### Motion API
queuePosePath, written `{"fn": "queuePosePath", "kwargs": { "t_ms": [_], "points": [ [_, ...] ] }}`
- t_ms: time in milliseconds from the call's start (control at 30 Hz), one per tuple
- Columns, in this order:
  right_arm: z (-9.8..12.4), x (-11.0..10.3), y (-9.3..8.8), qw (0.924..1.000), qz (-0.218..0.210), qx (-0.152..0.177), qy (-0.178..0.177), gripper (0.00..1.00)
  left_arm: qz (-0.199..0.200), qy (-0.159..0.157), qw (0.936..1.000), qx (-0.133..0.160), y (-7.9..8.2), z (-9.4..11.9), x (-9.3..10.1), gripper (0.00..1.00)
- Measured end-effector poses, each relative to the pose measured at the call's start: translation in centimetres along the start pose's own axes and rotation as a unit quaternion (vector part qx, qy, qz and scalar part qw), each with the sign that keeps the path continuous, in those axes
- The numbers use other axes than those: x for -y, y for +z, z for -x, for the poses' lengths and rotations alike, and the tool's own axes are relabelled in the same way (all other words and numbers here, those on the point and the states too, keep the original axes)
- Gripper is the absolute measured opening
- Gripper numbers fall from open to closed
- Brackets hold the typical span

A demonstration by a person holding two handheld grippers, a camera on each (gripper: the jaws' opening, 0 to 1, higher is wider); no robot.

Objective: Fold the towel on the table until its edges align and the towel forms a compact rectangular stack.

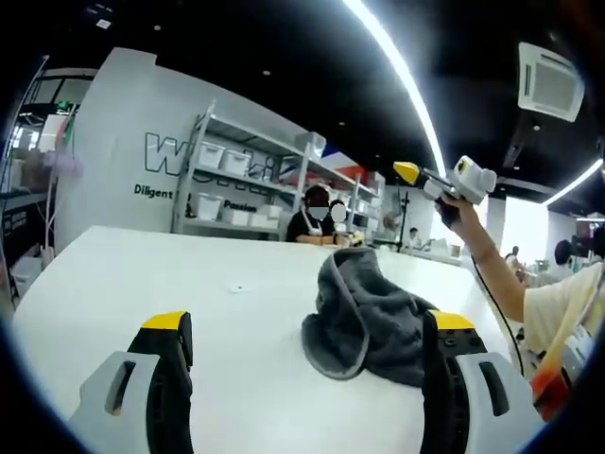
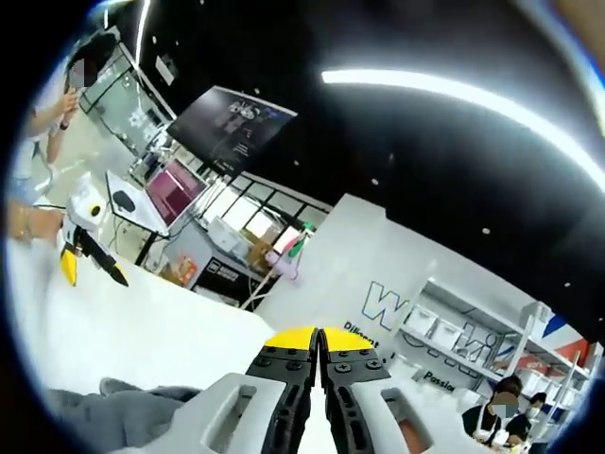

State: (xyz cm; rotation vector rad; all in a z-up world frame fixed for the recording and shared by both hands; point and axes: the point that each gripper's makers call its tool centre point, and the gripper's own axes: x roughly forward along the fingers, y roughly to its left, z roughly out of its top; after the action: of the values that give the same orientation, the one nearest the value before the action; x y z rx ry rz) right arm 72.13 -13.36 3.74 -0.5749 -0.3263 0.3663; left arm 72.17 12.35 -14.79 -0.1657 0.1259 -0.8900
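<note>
A dark grey towel (image 1: 369, 322) lies crumpled in a heap on the white table (image 1: 142, 274), right of centre in the left gripper view. My left gripper (image 1: 310, 323) hovers low in front of it, jaws wide open and holding nothing; its right jaw is close to the towel's near edge. A hand holds my right gripper (image 1: 408, 172) high above the towel's far right, yellow tips together. In the right gripper view that gripper (image 2: 319, 339) is shut on nothing and points upward. The towel (image 2: 123, 411) shows at the bottom left there, with the left gripper (image 2: 90, 267) open beyond it.
Metal shelves with white bins (image 1: 236, 180) stand beyond the table's far edge, and a person (image 1: 312, 222) sits there. The operator's arm (image 1: 496, 274) reaches in from the right. A dark screen (image 2: 232, 123) and cluttered desks (image 2: 180, 203) lie past the table.
</note>
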Motion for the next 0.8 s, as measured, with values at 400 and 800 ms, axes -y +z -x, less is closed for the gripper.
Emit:
{"fn": "queuePosePath", "kwargs": {
  "t_ms": [400,800],
  "points": [
    [6.4,-1.3,-4.8,0.9963,-0.053,-0.062,0.028,0.31,-0.002,-0.001,0.9998,-0.017,-0.8,-0.4,0.0,1.0],
    [11.0,-3.9,-11.9,0.9835,-0.13,-0.121,0.035,0.55,-0.014,0.005,0.9985,-0.053,-2.4,-0.7,-0.2,1.0]
  ]
}}
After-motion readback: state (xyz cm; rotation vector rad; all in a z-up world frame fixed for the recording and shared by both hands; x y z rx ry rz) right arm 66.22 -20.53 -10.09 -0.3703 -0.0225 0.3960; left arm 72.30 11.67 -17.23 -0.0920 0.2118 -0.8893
